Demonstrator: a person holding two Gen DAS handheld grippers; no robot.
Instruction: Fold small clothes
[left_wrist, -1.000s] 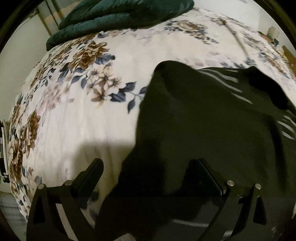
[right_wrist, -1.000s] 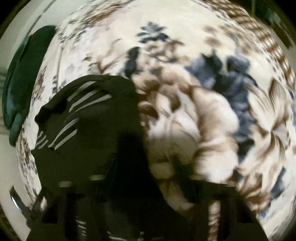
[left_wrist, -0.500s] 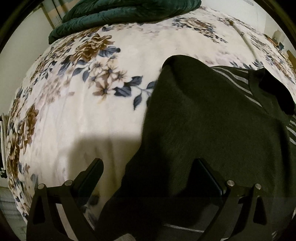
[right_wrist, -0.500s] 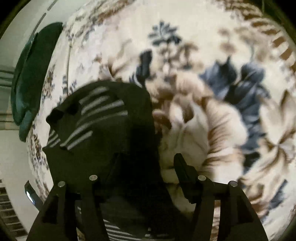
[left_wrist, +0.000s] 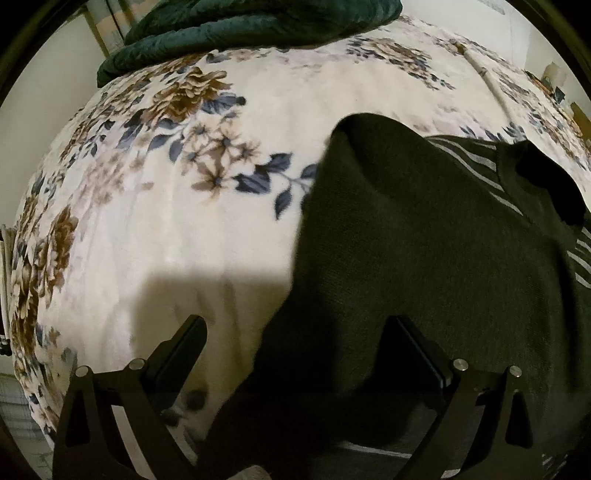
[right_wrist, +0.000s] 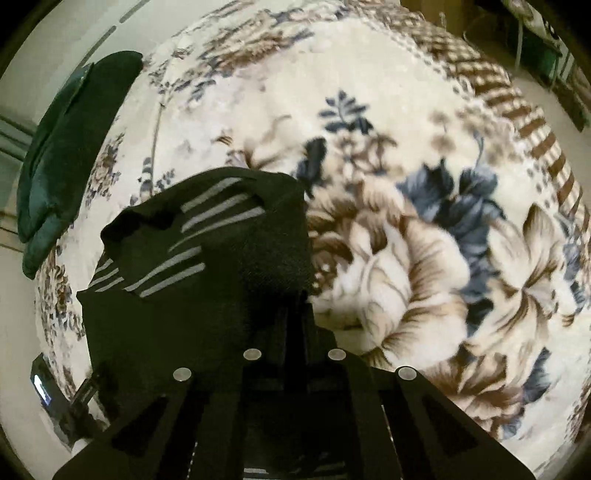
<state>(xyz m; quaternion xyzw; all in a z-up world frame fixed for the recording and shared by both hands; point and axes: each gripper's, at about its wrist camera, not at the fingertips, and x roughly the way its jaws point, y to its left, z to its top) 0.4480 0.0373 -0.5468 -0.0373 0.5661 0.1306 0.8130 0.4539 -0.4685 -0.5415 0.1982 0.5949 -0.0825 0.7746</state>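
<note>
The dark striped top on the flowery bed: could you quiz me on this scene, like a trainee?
1. True or false: the left claw stands open, its fingers wide apart.
2. The stripes on the dark knitted top are: A red, B pale grey, C yellow.
3. What lies at the far edge of the cream floral fleece blanket?

Key: 1 true. 2 B. 3 A folded dark green quilt.
</note>
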